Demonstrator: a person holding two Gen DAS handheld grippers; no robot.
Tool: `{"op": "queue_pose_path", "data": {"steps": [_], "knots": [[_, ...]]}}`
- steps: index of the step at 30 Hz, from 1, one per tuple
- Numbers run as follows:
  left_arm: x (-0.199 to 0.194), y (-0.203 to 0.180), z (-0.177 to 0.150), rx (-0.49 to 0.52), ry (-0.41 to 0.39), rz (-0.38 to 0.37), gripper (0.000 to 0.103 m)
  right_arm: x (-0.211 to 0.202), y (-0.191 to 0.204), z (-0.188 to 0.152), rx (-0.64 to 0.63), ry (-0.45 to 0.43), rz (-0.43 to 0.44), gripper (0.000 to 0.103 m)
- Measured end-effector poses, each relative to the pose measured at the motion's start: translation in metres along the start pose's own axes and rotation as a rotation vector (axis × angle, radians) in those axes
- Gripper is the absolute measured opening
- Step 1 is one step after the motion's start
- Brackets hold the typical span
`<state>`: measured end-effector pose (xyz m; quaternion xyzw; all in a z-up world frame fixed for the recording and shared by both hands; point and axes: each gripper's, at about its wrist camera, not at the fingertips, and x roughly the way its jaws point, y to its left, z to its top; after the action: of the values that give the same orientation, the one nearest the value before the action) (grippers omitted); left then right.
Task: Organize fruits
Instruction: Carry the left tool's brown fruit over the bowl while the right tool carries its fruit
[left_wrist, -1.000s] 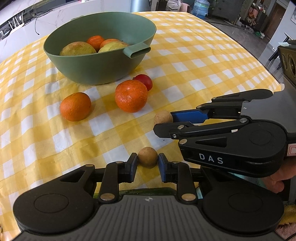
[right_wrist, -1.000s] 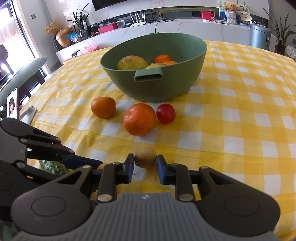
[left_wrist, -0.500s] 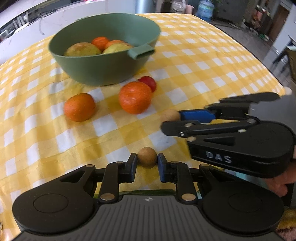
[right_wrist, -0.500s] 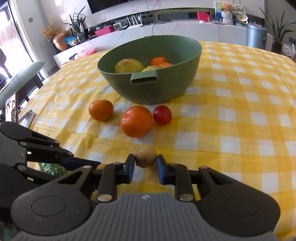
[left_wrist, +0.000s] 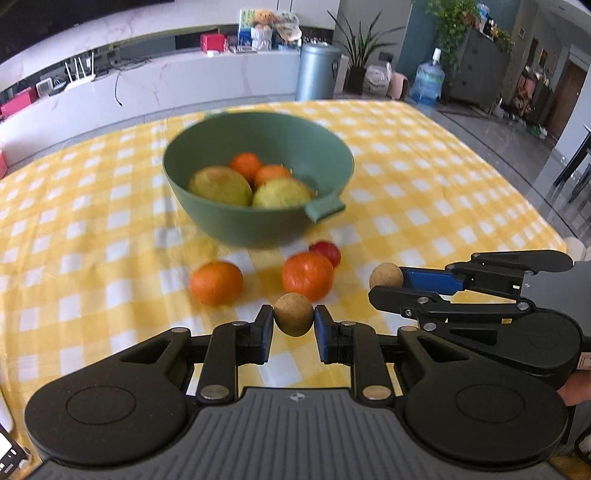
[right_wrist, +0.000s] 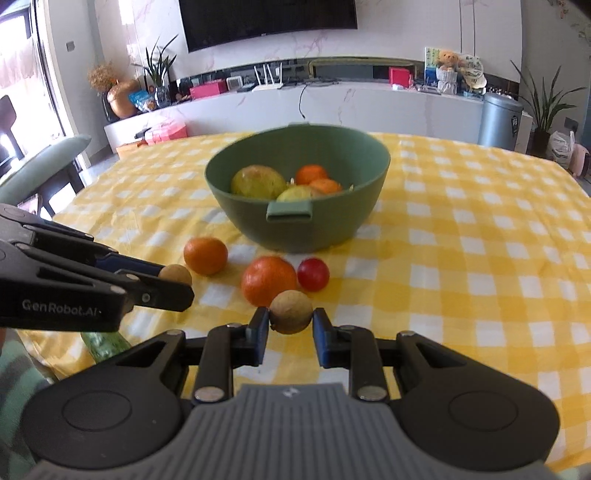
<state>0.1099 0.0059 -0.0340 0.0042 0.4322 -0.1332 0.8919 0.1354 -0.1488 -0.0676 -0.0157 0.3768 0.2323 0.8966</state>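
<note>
While each gripper is pinching a small brown fruit, left gripper (left_wrist: 294, 320) and right gripper (right_wrist: 290, 316) are facing the green bowl (left_wrist: 207, 206) at twelve o'clock, seemingly equally near.

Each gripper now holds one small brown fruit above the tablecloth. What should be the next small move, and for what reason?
Probably carry both forward over the green bowl before opening. The left gripper is shut on a small brown fruit, the right gripper on another brown fruit, and both hang short of the bowl, with two oranges and a red fruit lying on the cloth between.
</note>
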Motion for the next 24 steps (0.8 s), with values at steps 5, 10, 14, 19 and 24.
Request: {"op": "queue_pose_path", "data": {"steps": [5,10,14,19,24], "knots": [[-0.011,0.004,0.015,-0.017,-0.036,0.013,0.026,-0.01,0.003,0.016,-0.022,-0.042,0.007,0.022],[-0.015,0.008,0.033,-0.029,-0.062,0.017,0.026,-0.015,0.007,0.035,-0.059,-0.078,0.013,0.022],[-0.014,0.007,0.05,-0.011,-0.077,0.028,0.026,-0.014,0.008,0.05,-0.09,-0.096,0.01,0.022],[-0.007,0.007,0.071,0.002,-0.083,0.036,0.026,-0.009,0.008,0.067,-0.141,-0.104,-0.006,0.022],[0.008,0.011,0.089,-0.006,-0.071,0.055,0.026,0.003,0.003,0.084,-0.177,-0.101,-0.025,0.022]]}}
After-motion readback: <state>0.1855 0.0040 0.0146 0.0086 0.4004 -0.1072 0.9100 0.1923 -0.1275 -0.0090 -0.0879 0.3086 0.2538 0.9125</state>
